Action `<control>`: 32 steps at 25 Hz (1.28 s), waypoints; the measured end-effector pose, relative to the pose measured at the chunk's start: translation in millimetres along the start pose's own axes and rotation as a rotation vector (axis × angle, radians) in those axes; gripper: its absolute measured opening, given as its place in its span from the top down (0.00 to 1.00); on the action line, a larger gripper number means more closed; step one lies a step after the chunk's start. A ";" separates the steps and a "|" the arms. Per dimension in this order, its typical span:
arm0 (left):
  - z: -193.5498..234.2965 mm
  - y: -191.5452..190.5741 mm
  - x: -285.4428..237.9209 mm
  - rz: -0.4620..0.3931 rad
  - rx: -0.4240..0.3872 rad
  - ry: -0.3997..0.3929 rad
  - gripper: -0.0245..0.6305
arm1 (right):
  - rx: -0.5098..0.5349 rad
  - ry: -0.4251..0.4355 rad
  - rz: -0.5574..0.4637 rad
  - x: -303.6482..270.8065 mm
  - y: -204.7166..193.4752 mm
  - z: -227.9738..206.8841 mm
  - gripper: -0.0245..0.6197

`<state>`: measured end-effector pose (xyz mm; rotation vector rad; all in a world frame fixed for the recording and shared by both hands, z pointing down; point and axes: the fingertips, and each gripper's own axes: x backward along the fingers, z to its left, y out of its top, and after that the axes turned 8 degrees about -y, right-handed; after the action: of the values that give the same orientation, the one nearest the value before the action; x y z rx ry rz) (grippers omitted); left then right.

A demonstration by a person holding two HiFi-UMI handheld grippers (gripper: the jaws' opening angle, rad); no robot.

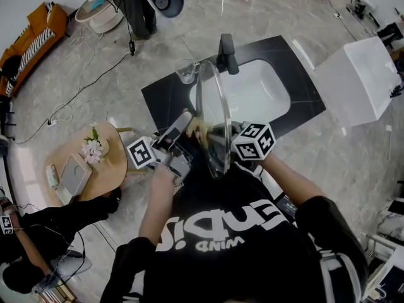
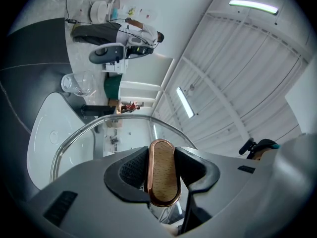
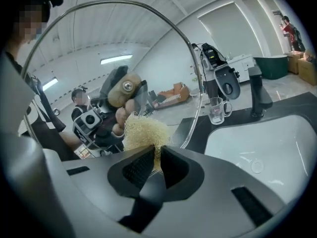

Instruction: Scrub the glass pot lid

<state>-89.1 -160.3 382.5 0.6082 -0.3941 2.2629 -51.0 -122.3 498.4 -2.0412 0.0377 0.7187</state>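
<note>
Black counter (image 1: 165, 95) held a white sink (image 1: 255, 93); over its near rim I saw the glass pot lid (image 1: 218, 115) standing on edge. In the left gripper view, the left gripper (image 2: 162, 157) clamped the lid's wooden knob (image 2: 162, 180), and a glass mug (image 2: 77, 83) stood beside the sink. In the right gripper view, the right gripper (image 3: 154, 155) pinched a pale scrubber (image 3: 143, 132) at the glass.

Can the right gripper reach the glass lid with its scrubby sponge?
Yes, it looks so. The right gripper pinches the sponge right by the lid, with nothing between them. The left gripper holds the lid up by its handle.
</note>
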 end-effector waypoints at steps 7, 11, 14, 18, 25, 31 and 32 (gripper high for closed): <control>2.8 5.8 3.2 -0.013 -0.005 0.014 0.69 | 0.013 0.106 0.004 26.6 7.2 36.9 0.90; 4.1 6.7 4.0 -0.014 -0.005 0.017 0.69 | 0.016 0.145 -0.029 45.0 26.2 51.2 0.90; 6.3 6.8 5.6 -0.014 -0.003 0.023 0.69 | 0.016 0.160 -0.074 58.9 46.3 57.6 0.90; 9.9 6.7 8.7 -0.021 0.010 0.029 0.69 | 0.012 0.172 -0.137 76.2 74.2 61.4 0.90; 12.9 3.9 10.9 -0.018 0.019 0.032 0.69 | -0.024 0.196 -0.223 96.1 114.1 55.7 0.90; 13.5 -4.8 8.2 0.013 0.035 0.018 0.69 | -0.045 0.151 -0.228 82.7 121.1 34.4 0.90; 13.1 -6.1 7.8 0.015 0.037 0.014 0.69 | -0.045 0.141 -0.222 78.7 119.2 31.9 0.90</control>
<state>-85.4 -157.5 398.2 0.6100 -0.3513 2.2926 -36.8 -144.1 354.4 -2.0952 -0.1233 0.4405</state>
